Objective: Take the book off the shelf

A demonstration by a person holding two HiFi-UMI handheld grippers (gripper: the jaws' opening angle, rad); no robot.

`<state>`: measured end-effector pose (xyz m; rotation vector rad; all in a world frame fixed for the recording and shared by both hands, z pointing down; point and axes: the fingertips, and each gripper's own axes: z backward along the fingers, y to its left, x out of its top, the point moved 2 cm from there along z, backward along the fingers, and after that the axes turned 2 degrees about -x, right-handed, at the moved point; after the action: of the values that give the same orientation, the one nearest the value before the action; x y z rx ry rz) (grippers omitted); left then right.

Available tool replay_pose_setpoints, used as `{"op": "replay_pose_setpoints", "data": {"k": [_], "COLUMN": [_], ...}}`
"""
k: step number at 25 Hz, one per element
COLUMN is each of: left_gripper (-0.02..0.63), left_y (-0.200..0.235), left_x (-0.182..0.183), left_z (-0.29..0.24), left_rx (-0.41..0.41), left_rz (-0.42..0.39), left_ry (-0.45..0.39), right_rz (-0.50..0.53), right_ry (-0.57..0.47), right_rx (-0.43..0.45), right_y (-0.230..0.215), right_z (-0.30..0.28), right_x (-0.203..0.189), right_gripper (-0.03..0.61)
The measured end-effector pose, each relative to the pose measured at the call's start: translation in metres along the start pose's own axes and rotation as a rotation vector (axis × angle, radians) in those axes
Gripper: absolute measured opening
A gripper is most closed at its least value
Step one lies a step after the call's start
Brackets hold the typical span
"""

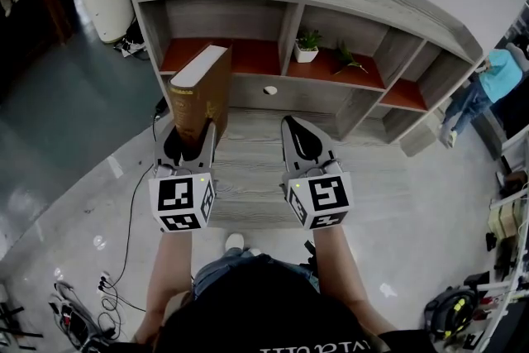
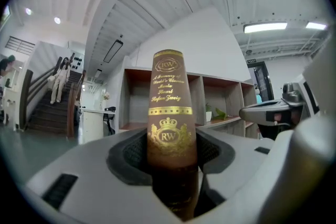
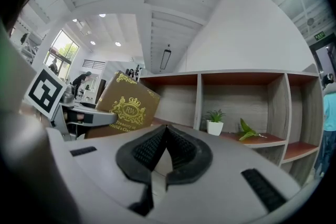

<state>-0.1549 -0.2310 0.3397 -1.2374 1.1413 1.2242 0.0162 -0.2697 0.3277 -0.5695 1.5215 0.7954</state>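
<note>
A thick brown book [image 1: 202,92] with gold lettering stands clamped by its spine [image 2: 169,107] in my left gripper [image 1: 192,136], in front of the shelf's left compartment. It is out of the grey wooden shelf [image 1: 281,12], held upright and slightly tilted. The right gripper view has the book's cover [image 3: 125,108] at the left. My right gripper [image 1: 296,131] hangs beside it, shut and holding nothing, its pads [image 3: 176,147] pressed together.
A small potted plant [image 1: 307,45] and a loose green sprig [image 1: 350,60] sit on the red-brown shelf board. A person in a teal top [image 1: 488,87] stands at the right. Cables [image 1: 91,302] lie on the floor at the lower left.
</note>
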Motion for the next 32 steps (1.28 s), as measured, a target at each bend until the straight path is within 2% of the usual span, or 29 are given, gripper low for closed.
{"op": "replay_pose_setpoints", "data": {"k": [4, 9, 32], "left_gripper": [0.221, 0.221, 0.221], "left_y": [0.000, 0.000, -0.001], "left_x": [0.003, 0.005, 0.019], "left_z": [0.002, 0.004, -0.008], "left_rx": [0.013, 0.025, 0.025], "left_rz": [-0.065, -0.088, -0.101], "left_ry": [-0.021, -0.045, -0.096], "right_rz": [0.001, 0.006, 0.015], "right_ry": [-0.009, -0.022, -0.048], "right_rx": [-0.008, -0.015, -0.029], "right_y": [0.000, -0.001, -0.013], "right_z": [0.002, 0.008, -0.001], "right_x": [0.002, 0.006, 0.014], "right_gripper": [0.009, 0.009, 0.009]}}
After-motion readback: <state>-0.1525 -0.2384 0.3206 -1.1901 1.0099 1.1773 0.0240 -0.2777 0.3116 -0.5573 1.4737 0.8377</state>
